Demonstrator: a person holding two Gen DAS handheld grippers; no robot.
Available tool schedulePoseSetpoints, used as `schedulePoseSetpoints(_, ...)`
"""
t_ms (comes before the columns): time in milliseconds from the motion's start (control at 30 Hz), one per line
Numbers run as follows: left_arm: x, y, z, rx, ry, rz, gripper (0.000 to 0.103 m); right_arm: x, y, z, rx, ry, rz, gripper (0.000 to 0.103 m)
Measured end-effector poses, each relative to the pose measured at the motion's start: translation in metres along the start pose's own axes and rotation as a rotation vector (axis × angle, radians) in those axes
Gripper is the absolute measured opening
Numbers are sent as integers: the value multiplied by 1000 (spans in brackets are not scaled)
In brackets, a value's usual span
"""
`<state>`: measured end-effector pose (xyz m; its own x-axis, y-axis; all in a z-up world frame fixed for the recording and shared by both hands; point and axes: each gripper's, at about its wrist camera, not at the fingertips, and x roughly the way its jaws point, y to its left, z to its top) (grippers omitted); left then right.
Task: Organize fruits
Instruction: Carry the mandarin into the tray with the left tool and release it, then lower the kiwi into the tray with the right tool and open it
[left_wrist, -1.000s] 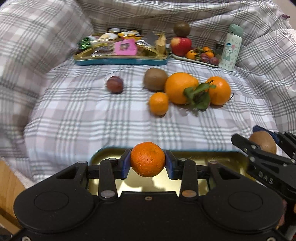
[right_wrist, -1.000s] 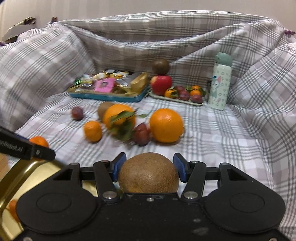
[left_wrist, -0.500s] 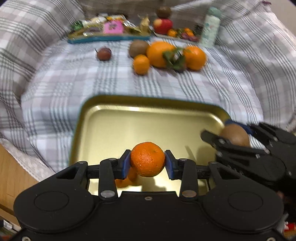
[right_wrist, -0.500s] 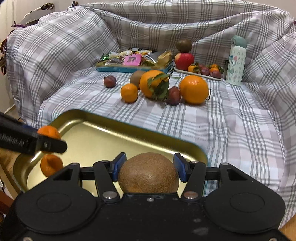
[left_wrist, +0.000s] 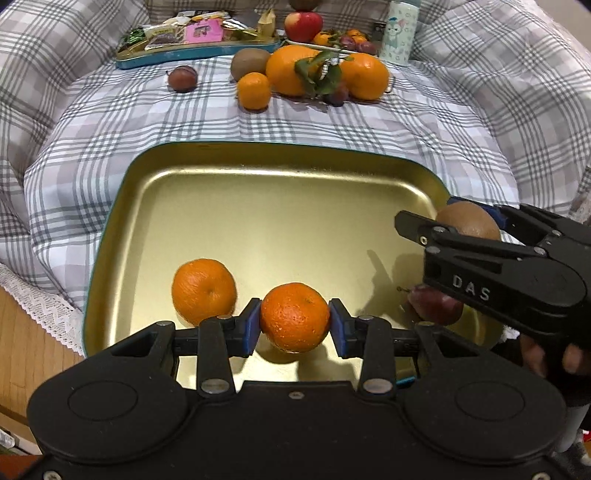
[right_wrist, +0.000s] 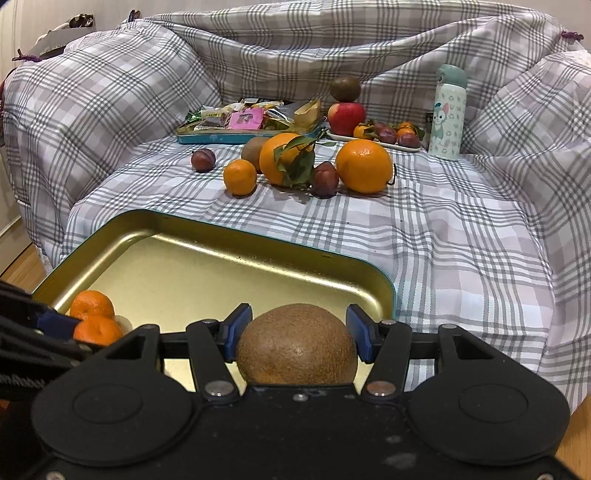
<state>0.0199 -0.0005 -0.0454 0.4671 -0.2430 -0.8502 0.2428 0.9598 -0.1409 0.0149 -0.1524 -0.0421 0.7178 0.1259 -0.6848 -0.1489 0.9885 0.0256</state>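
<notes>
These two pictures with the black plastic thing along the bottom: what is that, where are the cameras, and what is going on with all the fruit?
There is no robot here. A person holds a two-finger grabbing tool in each hand, and a wide-angle camera on each tool looks forward along its fingers. The black shape at the bottom of each picture is the tool itself.

In the left tool's view, the left gripper is clamped on a mandarin above a gold tray. A second mandarin and a dark plum already lie in the tray. The other tool shows at the right.

In the right tool's view, the right gripper is clamped on a kiwi at the tray's near edge.

More loose fruit waits on the checked cloth, with a snack tin, a plate of fruit and a bottle behind.
</notes>
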Motion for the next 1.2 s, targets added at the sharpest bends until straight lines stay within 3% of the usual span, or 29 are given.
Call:
schedulePoseSetpoints(267, 0, 3, -1, -19, 13, -2, 47, 2, 1, -5, -9, 8, -9, 58)
schedulePoseSetpoints(433, -3, 5, -2, -29, 1, -42, 46, 5, 0, -7, 6, 28, -13, 58)
schedulePoseSetpoints(767, -12, -3, -1, 14, -46, 24, 46, 5, 0, -7, 5, 28, -13, 58)
schedulePoseSetpoints(1200, -14, 1, -1, -2, -53, 30, 46, 9, -1, -10, 26, 43, -7, 57)
